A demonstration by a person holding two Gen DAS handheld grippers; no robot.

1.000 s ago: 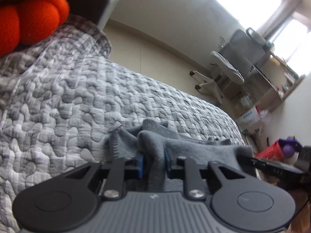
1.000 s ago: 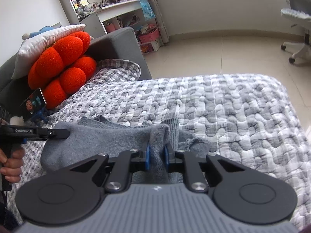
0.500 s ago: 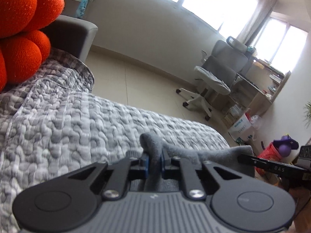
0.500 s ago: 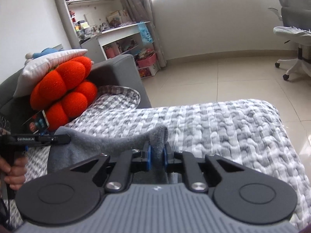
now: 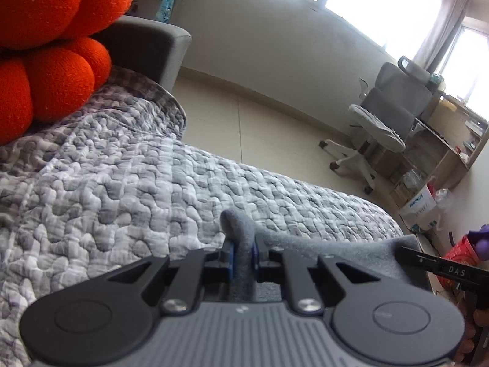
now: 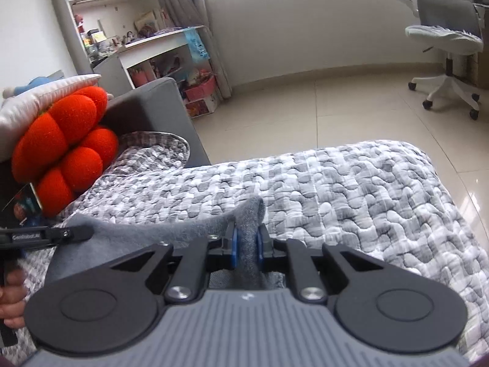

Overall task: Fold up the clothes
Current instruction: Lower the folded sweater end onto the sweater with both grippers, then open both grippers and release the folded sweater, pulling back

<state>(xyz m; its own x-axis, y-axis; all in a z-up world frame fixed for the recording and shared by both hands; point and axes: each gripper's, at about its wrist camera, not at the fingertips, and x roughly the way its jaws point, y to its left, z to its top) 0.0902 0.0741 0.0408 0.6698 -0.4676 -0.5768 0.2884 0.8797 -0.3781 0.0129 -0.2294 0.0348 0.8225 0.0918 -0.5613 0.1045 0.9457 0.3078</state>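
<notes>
Both claws pinch grey garment [image 5: 321, 241] between pads

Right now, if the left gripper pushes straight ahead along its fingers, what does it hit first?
Probably the grey-and-white quilt. The left gripper is shut on a fold of the grey garment, which bulges just past the fingertips, and it points down toward the bed. Depth is unclear.

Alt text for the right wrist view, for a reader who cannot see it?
The right tongs pinch a fold of grey garment, stretched left to the left tongs, above a grey quilted bed cover. An orange cushion sits left; an office chair behind.
</notes>
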